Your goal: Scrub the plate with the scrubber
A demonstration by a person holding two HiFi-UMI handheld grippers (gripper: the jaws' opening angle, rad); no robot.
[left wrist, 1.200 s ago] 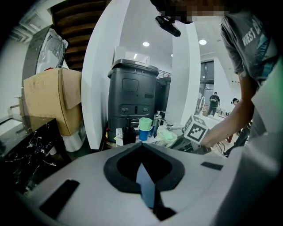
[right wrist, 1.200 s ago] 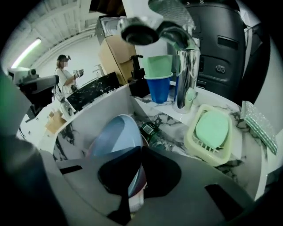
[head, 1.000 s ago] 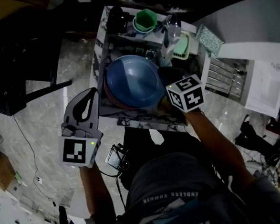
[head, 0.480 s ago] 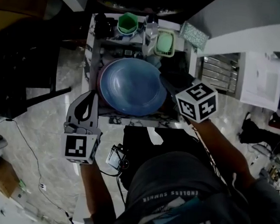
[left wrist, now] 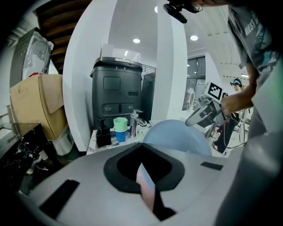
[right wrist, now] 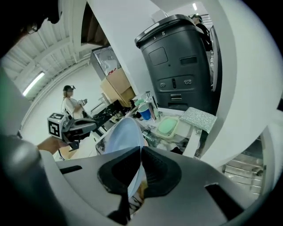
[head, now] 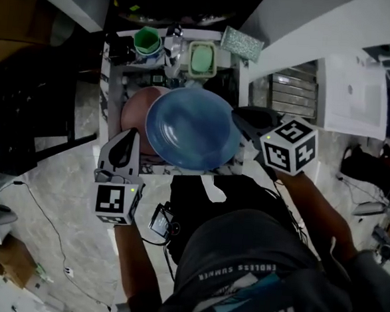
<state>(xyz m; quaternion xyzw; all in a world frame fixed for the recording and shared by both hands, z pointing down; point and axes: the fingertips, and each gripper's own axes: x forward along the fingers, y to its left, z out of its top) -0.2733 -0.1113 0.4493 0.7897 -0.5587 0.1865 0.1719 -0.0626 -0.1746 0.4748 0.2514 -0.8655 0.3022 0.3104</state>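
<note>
Blue plate [head: 194, 125] raised and tilted over tabletop [head: 155, 169] centre. Right hand-held gripper [head: 240, 125] clamped on its right rim. Left hand-held gripper [head: 130, 135] closed on thin rim, apparently plate's left edge. Two-sided pinch likely steadies plate. Scrubber [head: 243, 43] lies untouched at far right corner, so one gripper must let go to fetch it.

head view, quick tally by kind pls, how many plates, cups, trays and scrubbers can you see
plates: 2, the blue plate and the pink plate
cups: 2, the green cup sitting on the blue cup
trays: 1, the green tray
scrubbers: 1, the scrubber
total: 6
</note>
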